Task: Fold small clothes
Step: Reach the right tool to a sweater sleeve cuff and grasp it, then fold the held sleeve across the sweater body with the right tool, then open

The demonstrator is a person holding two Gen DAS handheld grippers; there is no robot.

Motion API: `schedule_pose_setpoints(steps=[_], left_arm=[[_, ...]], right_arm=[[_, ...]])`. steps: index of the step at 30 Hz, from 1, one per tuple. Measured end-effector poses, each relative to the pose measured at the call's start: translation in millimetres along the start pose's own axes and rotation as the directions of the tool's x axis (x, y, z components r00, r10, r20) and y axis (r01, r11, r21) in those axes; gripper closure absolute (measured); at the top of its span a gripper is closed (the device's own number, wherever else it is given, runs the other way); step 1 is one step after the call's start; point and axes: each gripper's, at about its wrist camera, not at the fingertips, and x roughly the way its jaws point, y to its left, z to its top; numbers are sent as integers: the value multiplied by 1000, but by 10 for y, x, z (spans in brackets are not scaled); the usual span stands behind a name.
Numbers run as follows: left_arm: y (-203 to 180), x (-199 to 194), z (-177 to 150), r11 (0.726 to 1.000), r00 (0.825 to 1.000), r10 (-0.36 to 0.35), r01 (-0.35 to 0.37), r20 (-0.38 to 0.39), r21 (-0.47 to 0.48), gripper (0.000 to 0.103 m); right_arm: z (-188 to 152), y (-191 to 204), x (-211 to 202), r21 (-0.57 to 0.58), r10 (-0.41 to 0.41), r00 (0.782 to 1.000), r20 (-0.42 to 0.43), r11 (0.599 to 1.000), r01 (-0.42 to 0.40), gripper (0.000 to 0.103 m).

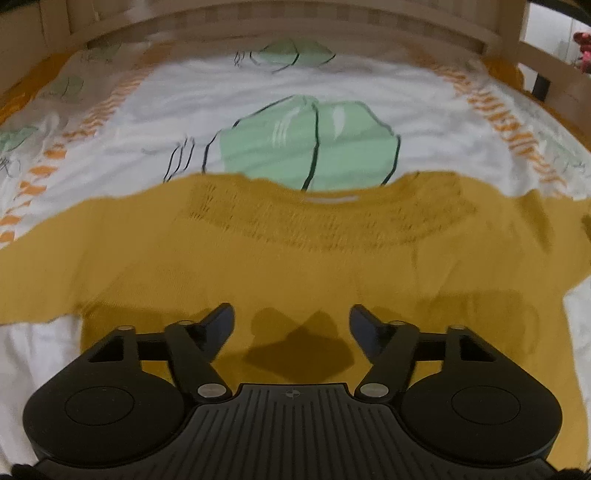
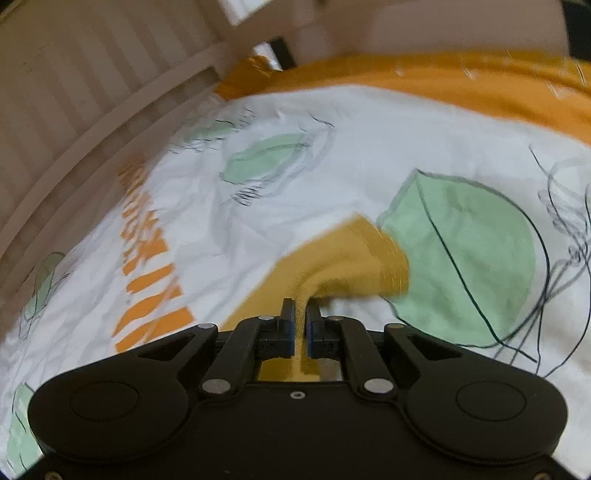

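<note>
While the left wrist view looks down over a bed, the left gripper (image 1: 291,325) hangs just above the near body of a mustard yellow knitted sweater (image 1: 295,258). Its jaws stand released and wide apart, with nothing between them but the sweater's cloth below and their own shadow on it. The sweater lies spread flat on a white bedsheet (image 1: 258,96) printed with green leaf shapes outlined in black and bands of orange marks. The sweater's neckline (image 1: 330,199) points to the far side, where a pale label shows inside the collar, and its sleeves reach out to the left and right edges of the view. A wooden bed frame (image 1: 280,22) runs along the far edge. The picture is somewhat blurred.

Seen from the right wrist, the right gripper (image 2: 300,317) has its jaws clenched on the cloth of a sweater sleeve (image 2: 332,266). The yellow knit bunches up between the blue pads and runs on under the gripper. The ribbed cuff (image 2: 391,266) lies just beyond the fingertips, to the right, resting on a large green leaf print of the bedsheet (image 2: 332,155). An orange-yellow fabric band (image 2: 461,85) crosses the far right, and wooden slats (image 2: 74,92) of the bed frame fill the far left. This view is blurred too.
</note>
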Motion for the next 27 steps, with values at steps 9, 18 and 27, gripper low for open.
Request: schedule_pose_setpoints(steps=[9,18,27], left_arm=[[400,-386,9,999,998,29,-27,47,-40,37],[858,-787,38,993,983,109,-103,145,-51,37],[1292,-656,-1,993,994,42,-31,102,-110,37]], right_arm=[[92,1031,-874,-237,233,971,60,948,-213,90],[-716,2338,-1726,-377,500,857,-125,775,-507,90],[-2260,3140,-1721,-430,521,771,-367,640,-637,89]])
